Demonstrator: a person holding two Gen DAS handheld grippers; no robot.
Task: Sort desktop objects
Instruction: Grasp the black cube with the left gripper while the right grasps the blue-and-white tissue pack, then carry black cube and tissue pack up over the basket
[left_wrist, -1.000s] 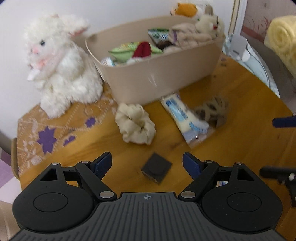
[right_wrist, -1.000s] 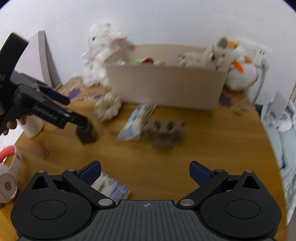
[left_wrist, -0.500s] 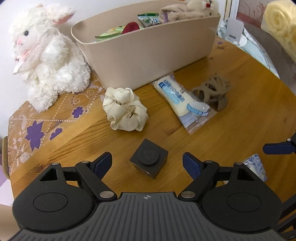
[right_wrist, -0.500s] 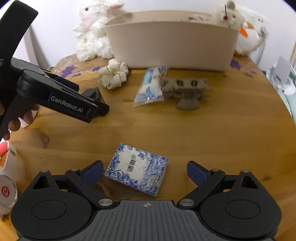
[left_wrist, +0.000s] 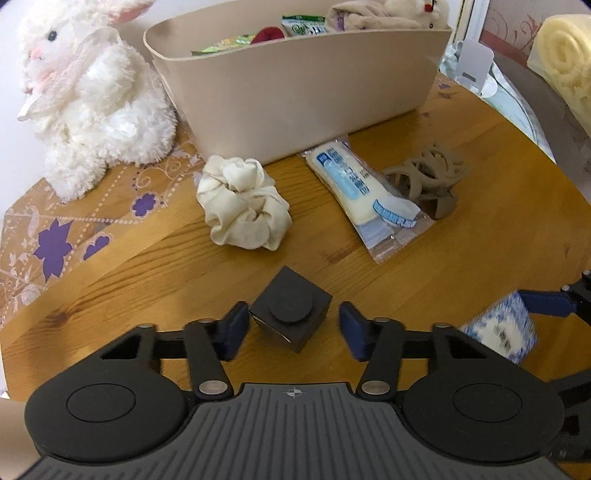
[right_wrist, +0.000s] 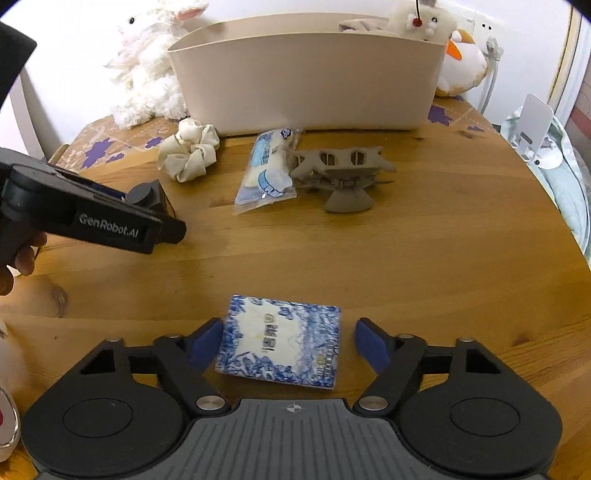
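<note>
Left wrist view: left gripper (left_wrist: 290, 325) spread wide, straddling the black cube (left_wrist: 291, 313) on the tabletop (left_wrist: 480, 266). Left pad right against the cube's corner, or nearly so; right pad clearly off it. Not clamped yet. Further out, a cream scrunchie (left_wrist: 243, 206), then a clear packet (left_wrist: 364, 192) with blue print, then a taupe hair claw (left_wrist: 428, 181) just beside the packet's right edge. Behind all that, a beige bin (left_wrist: 295, 88) stuffed with snack packs and plush, with a white plush bunny (left_wrist: 88, 85) sitting left of it on a patterned cloth (left_wrist: 55, 236). Blue-and-white tissue pack (left_wrist: 498, 332) poking in at the right edge, a bit blurred, with a blue pad of the other gripper beside it.

Right wrist view: right gripper (right_wrist: 288, 345) also released, straddling the tissue pack (right_wrist: 280, 345). Left pad touching or almost touching the pack's edge, right pad with a visible gap. Pack lying flat near the tabletop's front edge. Left gripper (right_wrist: 147, 210) seen side-on at far left, cube mostly hidden behind it. Scrunchie (right_wrist: 190, 155), packet (right_wrist: 267, 170) and claw (right_wrist: 340, 177) in a row in front of the bin (right_wrist: 306, 77). Bunny (right_wrist: 147, 66) back left, another plush (right_wrist: 461, 66) behind the bin's right end.
</note>
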